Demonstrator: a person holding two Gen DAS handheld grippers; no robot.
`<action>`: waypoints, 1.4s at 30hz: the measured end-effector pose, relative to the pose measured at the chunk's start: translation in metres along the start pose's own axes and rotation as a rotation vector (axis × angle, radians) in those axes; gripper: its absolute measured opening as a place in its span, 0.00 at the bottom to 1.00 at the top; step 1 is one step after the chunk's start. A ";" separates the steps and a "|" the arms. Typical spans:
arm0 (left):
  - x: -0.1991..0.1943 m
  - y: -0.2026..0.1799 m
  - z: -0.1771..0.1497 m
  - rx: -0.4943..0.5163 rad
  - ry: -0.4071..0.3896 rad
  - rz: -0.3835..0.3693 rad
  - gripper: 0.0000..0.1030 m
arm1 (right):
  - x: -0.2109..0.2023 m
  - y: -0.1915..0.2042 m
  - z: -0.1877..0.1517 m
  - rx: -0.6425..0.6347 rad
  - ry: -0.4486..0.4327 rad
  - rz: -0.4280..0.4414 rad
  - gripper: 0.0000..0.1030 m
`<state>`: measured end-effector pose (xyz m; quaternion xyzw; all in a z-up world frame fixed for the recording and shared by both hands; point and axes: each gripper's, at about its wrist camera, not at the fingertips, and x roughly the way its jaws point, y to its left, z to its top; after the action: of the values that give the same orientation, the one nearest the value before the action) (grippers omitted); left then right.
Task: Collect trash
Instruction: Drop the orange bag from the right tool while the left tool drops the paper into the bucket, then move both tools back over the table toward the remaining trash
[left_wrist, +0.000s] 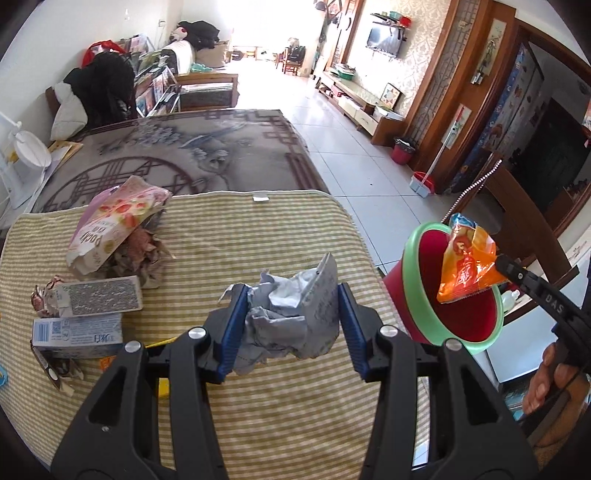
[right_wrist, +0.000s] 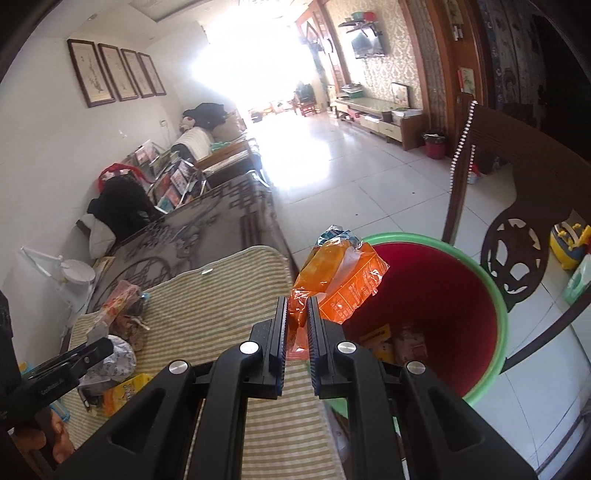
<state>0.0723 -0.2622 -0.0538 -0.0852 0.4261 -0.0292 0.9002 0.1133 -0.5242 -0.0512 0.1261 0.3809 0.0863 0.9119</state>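
1. Holding two pieces of trash at once. Right gripper (right_wrist: 296, 318) is clamped on the corner of an orange wrapper (right_wrist: 340, 284); left gripper (left_wrist: 291, 295) is clamped on a crumpled paper wad (left_wrist: 291, 310), blue pads pressed against both its sides.
2. Bin (right_wrist: 495, 288), red with a green rim, stands on the floor just off the mat's (left_wrist: 258, 229) right edge. Some trash is visible at its bottom.
3. Key relation: in the left wrist view the wrapper hangs over the bin mouth, inside the rim line. In the right wrist view its long axis runs forward and up from the jaws, body over the near-left part of the rim. Right gripper is nearer the bin; a release looks likely to drop the wrapper in, though the near corner sits close to the rim.
4. Paper wad is above the mat, left of the bin; it would need carrying right, past the mat's edge.
5. Remaining at the mat's left edge: pink bag (left_wrist: 114, 225), two boxes (left_wrist: 99, 297), small scraps.
6. Judgement: drop pending, wrapper first, wad second.
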 end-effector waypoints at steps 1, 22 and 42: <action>0.001 -0.004 0.001 0.008 -0.002 -0.004 0.45 | 0.001 -0.007 0.002 0.014 0.000 -0.015 0.09; 0.042 -0.159 0.036 0.226 0.090 -0.356 0.45 | -0.045 -0.114 -0.011 0.219 -0.108 -0.249 0.63; 0.034 -0.080 -0.001 0.083 0.144 -0.303 0.83 | -0.046 -0.056 -0.028 0.206 -0.083 -0.233 0.68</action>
<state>0.0945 -0.3451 -0.0664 -0.1089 0.4700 -0.1884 0.8554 0.0648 -0.5842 -0.0558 0.1775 0.3618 -0.0647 0.9129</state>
